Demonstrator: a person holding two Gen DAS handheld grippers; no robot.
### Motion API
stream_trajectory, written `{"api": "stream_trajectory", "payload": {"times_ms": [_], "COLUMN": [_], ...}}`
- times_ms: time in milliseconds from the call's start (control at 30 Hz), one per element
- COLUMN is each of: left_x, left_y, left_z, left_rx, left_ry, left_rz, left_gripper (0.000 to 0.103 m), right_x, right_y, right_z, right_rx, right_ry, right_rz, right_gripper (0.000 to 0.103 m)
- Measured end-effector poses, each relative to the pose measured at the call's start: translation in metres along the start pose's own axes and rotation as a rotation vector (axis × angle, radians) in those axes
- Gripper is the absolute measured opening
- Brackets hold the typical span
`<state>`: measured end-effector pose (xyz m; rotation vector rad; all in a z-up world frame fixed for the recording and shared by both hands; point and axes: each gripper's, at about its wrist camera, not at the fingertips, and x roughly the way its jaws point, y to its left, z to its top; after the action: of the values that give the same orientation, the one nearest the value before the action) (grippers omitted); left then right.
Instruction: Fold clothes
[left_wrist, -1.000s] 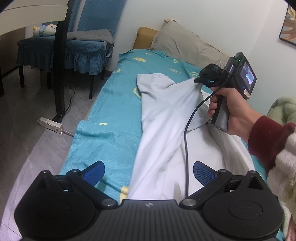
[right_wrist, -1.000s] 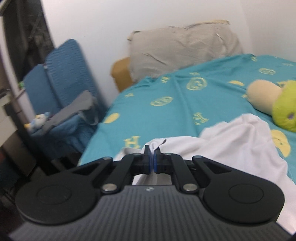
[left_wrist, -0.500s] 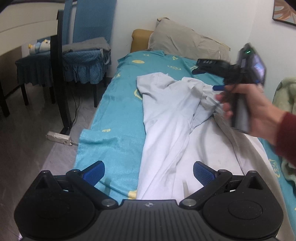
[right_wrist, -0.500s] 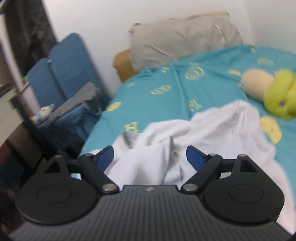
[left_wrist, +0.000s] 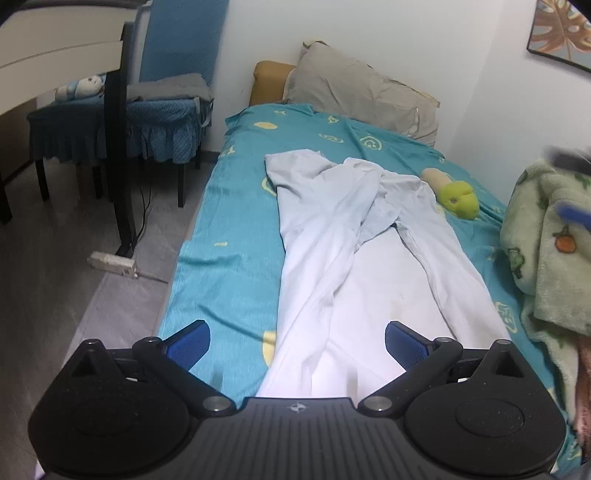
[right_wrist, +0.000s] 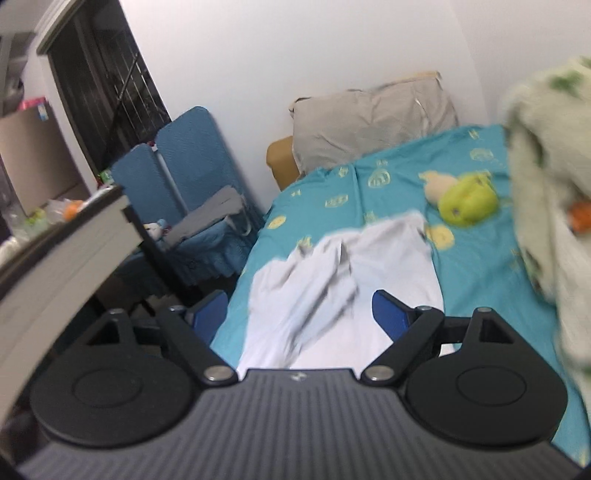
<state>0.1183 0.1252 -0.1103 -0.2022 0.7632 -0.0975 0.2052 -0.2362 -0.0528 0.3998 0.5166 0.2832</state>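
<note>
White, thin cotton garment (left_wrist: 354, 258) lies spread along the teal patterned bed sheet (left_wrist: 229, 236), its long axis running from the near edge of the bed up toward the grey pillow (left_wrist: 354, 92). The far end is rumpled into a few overlapping folds, with one flap laid toward the left side of the bed, so the fold looks only partly made.

In the left wrist view the left gripper (left_wrist: 295, 343) hovers over the near end of the garment, and the cloth stretches straight ahead of it and away. Its blue-padded fingers (left_wrist: 188, 341) are spread wide with nothing between them; no pad touches the fabric. The right gripper (right_wrist: 295, 314) is also over the near part of the garment, looking up its length, and its fingers (right_wrist: 388, 314) have just been opening: they are now released and empty, with the cloth below them rather than pinched.

Both grippers sit at the near end, so either could take a near corner; the bunched far end is well apart from both. A green and cream plush toy (left_wrist: 456, 197) lies just beside the garment's far right edge, and a pale green fleece blanket (left_wrist: 546, 240) is heaped on the right.
</note>
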Motion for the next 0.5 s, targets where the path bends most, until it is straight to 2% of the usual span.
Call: {"api": "stream_trajectory", "payload": {"times_ms": [133,200,300,367,400,433,500], "left_x": [0.003,0.006,0.008,0.008,0.009,0.011,0.011], "left_y": [0.014,0.023,0.038,0.049,0.054,0.058,0.066], "left_z": [-0.006,-0.009,-0.013,-0.018,-0.021,-0.023,-0.027], "left_rx": [-0.09,-0.14,-0.229,-0.296,-0.327,-0.358,-0.417], "left_ry": [0.077,0.116,0.156,0.189,0.214,0.239,0.272], "left_rz": [0.0,0.013,0.009,0.016,0.022,0.028,0.034], "left_gripper": [0.098,0.096,0.095,0.093,0.088,0.084,0.083], "right_x": [-0.043,-0.046,-0.035,-0.028,-0.025,-0.022,-0.014], "right_y": [-0.017,-0.026,-0.041,-0.053,-0.057,-0.059,-0.062], "right_z": [-0.048,-0.065,-0.069,-0.07,-0.071,-0.072,-0.074], "right_rx": [0.027,0.029,0.061,0.141,0.163,0.164,0.166], "right_ry": [0.027,0.064,0.108,0.111,0.113,0.115,0.121], "right_rz": [-0.001,-0.042,-0.094,-0.066,-0.059,-0.068,-0.086], "right_gripper": [0.087,0.087,0.087,0.087,0.087,0.087,0.087]}}
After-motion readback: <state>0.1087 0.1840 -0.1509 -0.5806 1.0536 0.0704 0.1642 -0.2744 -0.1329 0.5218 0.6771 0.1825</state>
